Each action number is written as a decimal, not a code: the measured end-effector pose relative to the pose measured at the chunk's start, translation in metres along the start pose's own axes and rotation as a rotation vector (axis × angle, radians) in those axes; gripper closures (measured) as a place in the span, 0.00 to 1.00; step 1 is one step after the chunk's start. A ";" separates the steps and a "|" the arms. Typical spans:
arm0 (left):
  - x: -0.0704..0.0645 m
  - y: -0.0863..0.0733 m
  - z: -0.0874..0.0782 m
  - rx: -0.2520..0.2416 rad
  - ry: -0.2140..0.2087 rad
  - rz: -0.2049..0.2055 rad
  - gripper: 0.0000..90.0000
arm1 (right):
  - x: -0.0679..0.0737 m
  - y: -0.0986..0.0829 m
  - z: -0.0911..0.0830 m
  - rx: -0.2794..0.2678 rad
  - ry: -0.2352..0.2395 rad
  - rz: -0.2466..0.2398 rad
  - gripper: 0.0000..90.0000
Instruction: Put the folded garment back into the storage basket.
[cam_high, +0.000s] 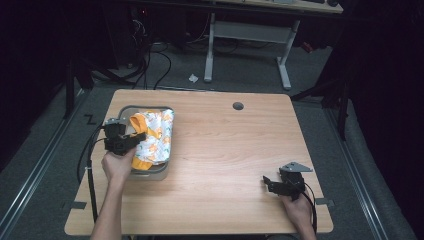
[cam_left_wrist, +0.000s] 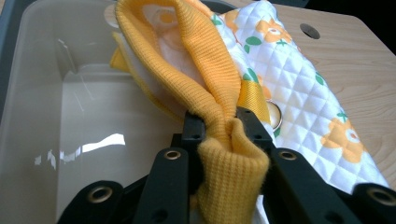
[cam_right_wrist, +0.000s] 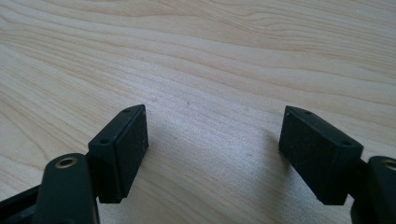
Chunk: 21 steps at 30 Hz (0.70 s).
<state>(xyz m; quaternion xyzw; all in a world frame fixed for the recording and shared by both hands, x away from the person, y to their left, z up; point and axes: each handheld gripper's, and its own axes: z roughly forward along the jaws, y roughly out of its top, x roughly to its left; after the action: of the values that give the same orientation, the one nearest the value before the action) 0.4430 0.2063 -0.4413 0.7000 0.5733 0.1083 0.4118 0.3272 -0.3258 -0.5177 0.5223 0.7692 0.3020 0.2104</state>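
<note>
Left gripper (cam_left_wrist: 219, 128) was clenched on the yellow ribbed cuff (cam_left_wrist: 205, 79) of the quilted garment (cam_high: 155, 135), which lay half in the grey bin (cam_high: 152, 170) at table left. Right gripper (cam_right_wrist: 212, 140) sat released, near-right on the table (cam_high: 225, 150).

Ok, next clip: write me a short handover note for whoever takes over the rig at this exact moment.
Left gripper: shut on the yellow ribbed cuff of the quilted garment.
Right gripper: open, holding nothing, low over the bare table at the near right.
Garment: draped over the right rim of the grey bin, part inside, part hanging out towards the table.
Done: cuff gripped.
Left: probably move the garment fully into or out of the bin; I cannot tell which.
</note>
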 end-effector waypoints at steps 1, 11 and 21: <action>0.000 0.000 0.001 0.003 0.004 0.003 0.84 | 0.000 0.000 0.000 0.000 0.000 0.000 0.27; -0.003 0.001 0.012 0.092 0.081 0.056 0.83 | 0.000 0.000 0.000 0.000 0.000 0.002 0.27; -0.006 0.002 0.012 0.147 0.177 0.064 0.66 | 0.000 0.000 0.000 0.000 0.000 0.003 0.27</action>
<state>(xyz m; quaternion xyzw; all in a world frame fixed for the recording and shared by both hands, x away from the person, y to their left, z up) 0.4499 0.1954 -0.4460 0.7341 0.5910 0.1404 0.3035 0.3272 -0.3256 -0.5176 0.5233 0.7686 0.3023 0.2100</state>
